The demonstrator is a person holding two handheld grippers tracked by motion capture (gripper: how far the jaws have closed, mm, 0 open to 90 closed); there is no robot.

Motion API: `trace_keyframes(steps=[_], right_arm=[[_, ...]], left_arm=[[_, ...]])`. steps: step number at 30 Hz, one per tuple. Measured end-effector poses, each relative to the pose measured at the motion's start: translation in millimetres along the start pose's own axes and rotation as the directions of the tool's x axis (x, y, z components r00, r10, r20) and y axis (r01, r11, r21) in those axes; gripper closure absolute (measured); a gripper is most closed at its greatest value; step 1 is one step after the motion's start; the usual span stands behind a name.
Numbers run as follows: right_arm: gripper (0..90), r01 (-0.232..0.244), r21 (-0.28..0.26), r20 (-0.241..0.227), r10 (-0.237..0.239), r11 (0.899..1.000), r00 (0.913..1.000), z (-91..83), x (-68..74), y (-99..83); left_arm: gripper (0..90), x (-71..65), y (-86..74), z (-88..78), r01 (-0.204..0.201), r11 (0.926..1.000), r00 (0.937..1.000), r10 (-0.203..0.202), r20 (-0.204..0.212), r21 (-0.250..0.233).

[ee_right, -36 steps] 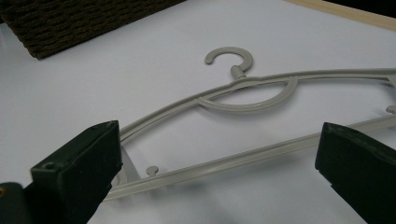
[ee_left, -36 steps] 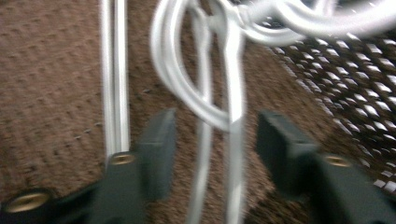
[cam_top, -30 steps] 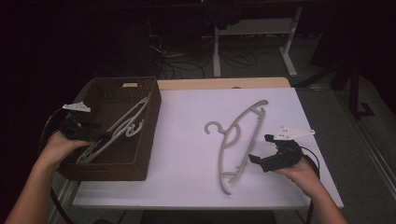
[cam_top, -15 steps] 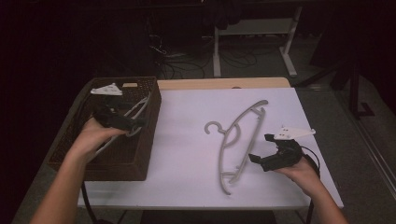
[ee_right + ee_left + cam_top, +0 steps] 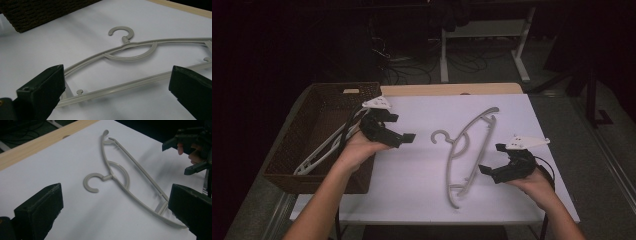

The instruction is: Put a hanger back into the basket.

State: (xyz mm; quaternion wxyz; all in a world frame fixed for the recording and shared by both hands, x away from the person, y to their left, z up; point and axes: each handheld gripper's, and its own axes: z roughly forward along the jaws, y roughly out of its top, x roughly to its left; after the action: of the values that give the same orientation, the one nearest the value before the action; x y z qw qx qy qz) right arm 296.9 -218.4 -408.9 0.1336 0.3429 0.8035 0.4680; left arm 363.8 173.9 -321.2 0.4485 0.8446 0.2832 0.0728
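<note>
A grey plastic hanger (image 5: 481,150) lies flat on the white table (image 5: 412,180), its hook pointing left. My left gripper (image 5: 402,139) hovers open at the basket's right rim, aimed at the hook. The left gripper view shows the hanger (image 5: 110,177) well ahead of the wide-open left gripper (image 5: 115,207), with nothing between the jaws. My right gripper (image 5: 492,159) stands open just right of the hanger's lower bar. In the right gripper view the hanger (image 5: 124,39) lies close in front of the spread right gripper (image 5: 115,87), apart from both jaws.
A dark woven basket (image 5: 319,88) stands on the table's left end with a white hanger (image 5: 324,150) lying in it. A bare wooden strip (image 5: 452,89) runs along the table's far edge. A desk frame and cables stand on the dark floor beyond.
My left hand has swung from the basket's near-left corner, across the basket, to its right rim over the table. The white hanger stayed in the basket. The right gripper has held still.
</note>
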Motion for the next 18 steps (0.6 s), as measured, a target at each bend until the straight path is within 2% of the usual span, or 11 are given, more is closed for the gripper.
trace_keyframes(steps=[4,9,15,18], right_arm=[[0.1,0.006,0.009,0.000,-0.006,1.000,1.0000,2.0,0.6,-0.7],[0.2,0.006,0.012,-0.001,-0.006,1.000,1.0000,2.7,2.2,-0.7],[0.1,0.002,0.018,0.006,-0.002,1.000,1.0000,3.9,2.0,-0.9],[0.1,-0.006,0.021,0.011,0.006,1.000,0.9999,5.8,1.8,-1.3]], left_arm=[[0.0,-8.1,-10.2,21.8,0.000,0.9999,0.9998,0.000,0.020,0.015],[0.0,-17.4,-27.3,44.2,-0.019,0.9988,0.9997,0.018,0.015,0.046],[0.0,-24.0,-49.2,59.0,-0.020,0.9994,0.9987,0.018,0.049,0.030],[0.0,-23.6,-58.6,64.6,-0.023,0.9988,0.9983,0.021,0.055,0.043]])
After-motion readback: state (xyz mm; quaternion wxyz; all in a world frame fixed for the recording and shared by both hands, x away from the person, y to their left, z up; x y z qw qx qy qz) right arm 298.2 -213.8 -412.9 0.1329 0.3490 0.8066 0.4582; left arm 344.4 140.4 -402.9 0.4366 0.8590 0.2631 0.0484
